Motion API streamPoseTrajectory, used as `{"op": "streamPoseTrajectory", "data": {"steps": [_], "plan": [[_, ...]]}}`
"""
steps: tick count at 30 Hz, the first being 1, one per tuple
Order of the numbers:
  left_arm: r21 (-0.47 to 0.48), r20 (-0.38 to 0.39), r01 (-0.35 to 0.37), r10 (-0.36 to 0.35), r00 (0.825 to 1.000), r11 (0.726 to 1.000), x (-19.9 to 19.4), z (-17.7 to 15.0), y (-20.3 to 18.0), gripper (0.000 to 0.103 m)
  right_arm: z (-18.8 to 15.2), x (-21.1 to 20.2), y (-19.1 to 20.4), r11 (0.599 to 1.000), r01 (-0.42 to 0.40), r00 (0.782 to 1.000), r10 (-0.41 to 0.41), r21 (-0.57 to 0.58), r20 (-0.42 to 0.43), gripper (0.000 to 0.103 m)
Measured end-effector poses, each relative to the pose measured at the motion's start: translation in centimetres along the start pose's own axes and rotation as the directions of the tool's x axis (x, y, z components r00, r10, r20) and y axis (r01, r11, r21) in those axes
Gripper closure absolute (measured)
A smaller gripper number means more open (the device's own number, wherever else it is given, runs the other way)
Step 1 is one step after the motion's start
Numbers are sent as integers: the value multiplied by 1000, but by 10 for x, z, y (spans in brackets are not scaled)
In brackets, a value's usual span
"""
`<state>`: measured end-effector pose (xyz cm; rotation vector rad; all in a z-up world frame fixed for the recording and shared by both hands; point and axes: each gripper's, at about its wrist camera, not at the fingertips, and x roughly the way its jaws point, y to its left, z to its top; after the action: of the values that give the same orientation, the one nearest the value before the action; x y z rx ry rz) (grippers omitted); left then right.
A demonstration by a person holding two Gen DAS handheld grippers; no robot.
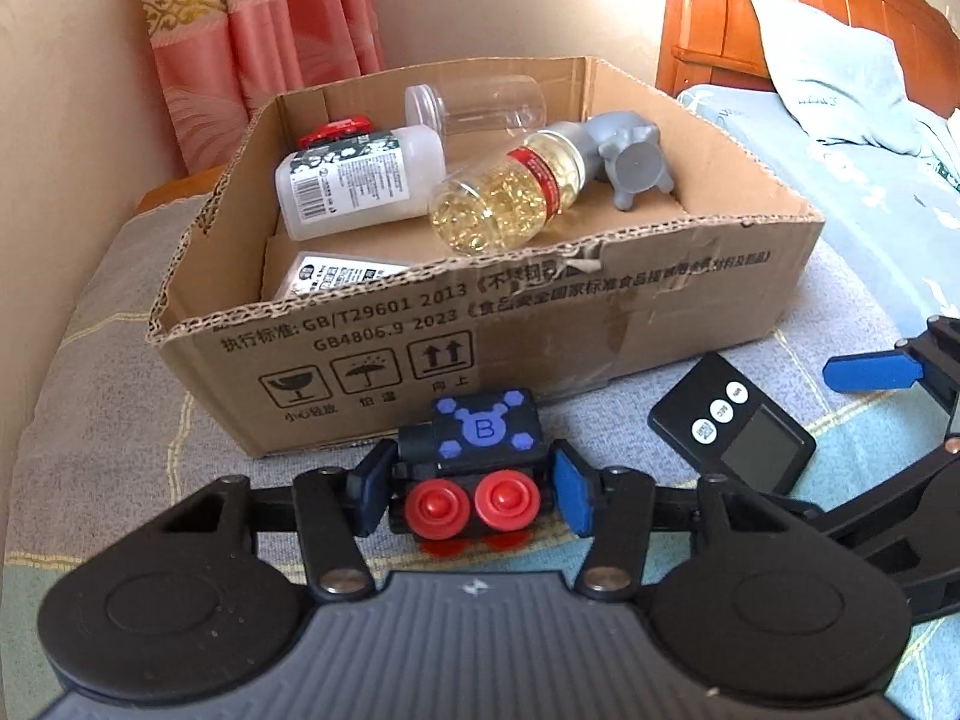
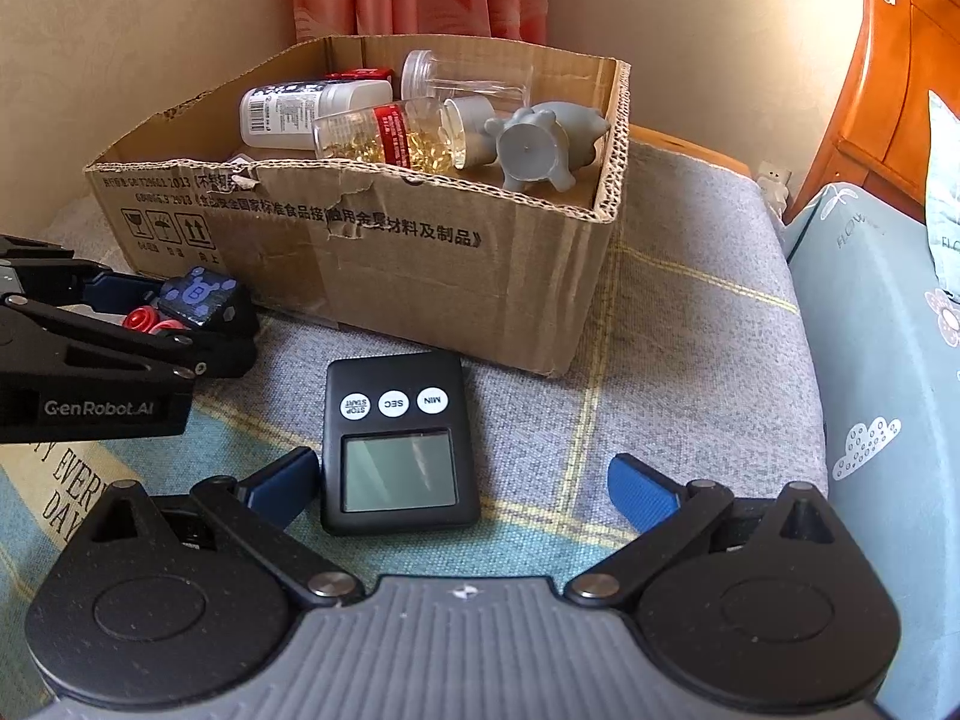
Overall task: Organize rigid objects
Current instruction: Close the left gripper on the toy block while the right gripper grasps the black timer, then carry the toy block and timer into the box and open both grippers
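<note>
My left gripper [image 1: 471, 495] is shut on a black toy block [image 1: 474, 456] with a blue "B" top and two red knobs, just in front of the cardboard box [image 1: 540, 312]; the toy also shows in the right wrist view [image 2: 195, 300]. My right gripper [image 2: 462, 489] is open, its blue fingers [image 2: 642, 495] on either side of a black digital timer [image 2: 396, 438] lying on the cushion; the timer also shows in the left wrist view [image 1: 735, 429]. The box holds a white bottle [image 1: 360, 180], a capsule bottle [image 1: 510, 198], a clear jar [image 1: 480, 105] and a grey figurine [image 1: 636, 162].
The box [image 2: 420, 258] and objects rest on a grey and teal plaid cushion [image 2: 690, 330]. A bed with a pillow [image 1: 840, 72] and wooden headboard is to the right. Pink curtains [image 1: 252, 30] hang behind the box.
</note>
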<state>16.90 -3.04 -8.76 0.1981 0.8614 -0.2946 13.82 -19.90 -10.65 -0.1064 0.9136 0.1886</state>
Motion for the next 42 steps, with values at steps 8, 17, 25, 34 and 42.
{"op": "streamPoseTrajectory", "data": {"steps": [8,17,25,34,42], "plan": [[-37,-12,-24,23,1000,999,-2,-5,18,49,4,-1,13,993,-73,997,75,-92,26,10],[-35,-3,-9,9,1000,999,-3,-7,22,49,10,-6,18,988,-86,996,90,-131,28,36],[-13,-3,13,-13,1000,1000,-4,-8,24,49,9,-8,26,989,-59,998,62,-137,24,46],[44,-13,65,-64,998,997,-20,-11,25,49,9,-23,32,983,-48,998,54,-177,29,46],[90,-14,127,-126,992,988,-44,-12,23,49,12,-49,32,972,-47,998,57,-232,39,46]]}}
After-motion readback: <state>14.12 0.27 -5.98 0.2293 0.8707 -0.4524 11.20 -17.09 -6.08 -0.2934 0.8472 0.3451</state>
